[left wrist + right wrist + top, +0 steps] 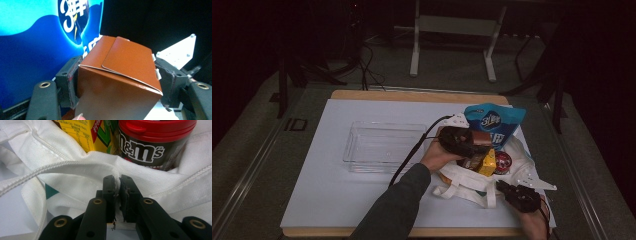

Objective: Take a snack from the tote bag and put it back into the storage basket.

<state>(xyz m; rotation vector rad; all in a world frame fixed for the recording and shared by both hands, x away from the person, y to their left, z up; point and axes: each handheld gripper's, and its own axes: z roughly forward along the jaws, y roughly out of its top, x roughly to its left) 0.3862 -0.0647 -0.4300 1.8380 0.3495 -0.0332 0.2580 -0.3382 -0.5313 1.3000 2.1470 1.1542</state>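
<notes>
Gripping a brown box btwn both pads, the left gripper sits just above the mouth of the white tote bag, w/ the box at roughly 2 o'clock from the person's left hand. In the left gripper view the box fills the gap jaw to jaw, pads pressed on its two side faces, flap end up.

Right gripper is pinched nearly shut on the tote's hem, cloth caught btwn its pads; in the high view it's at 5 o'clock of the bag, near the table's front edge.

Inside the bag: yellow carton and an M&M's tub w/ red lid, side by side, just beyond the held hem. Blue snack pouch leans at 12 o'clock of the bag, touching or v. close to the box.

Clear tray lies at 9 o'clock of the left gripper, apart from it, w/ bare white mat around it. Bag's right side runs close to the mat's right edge.
</notes>
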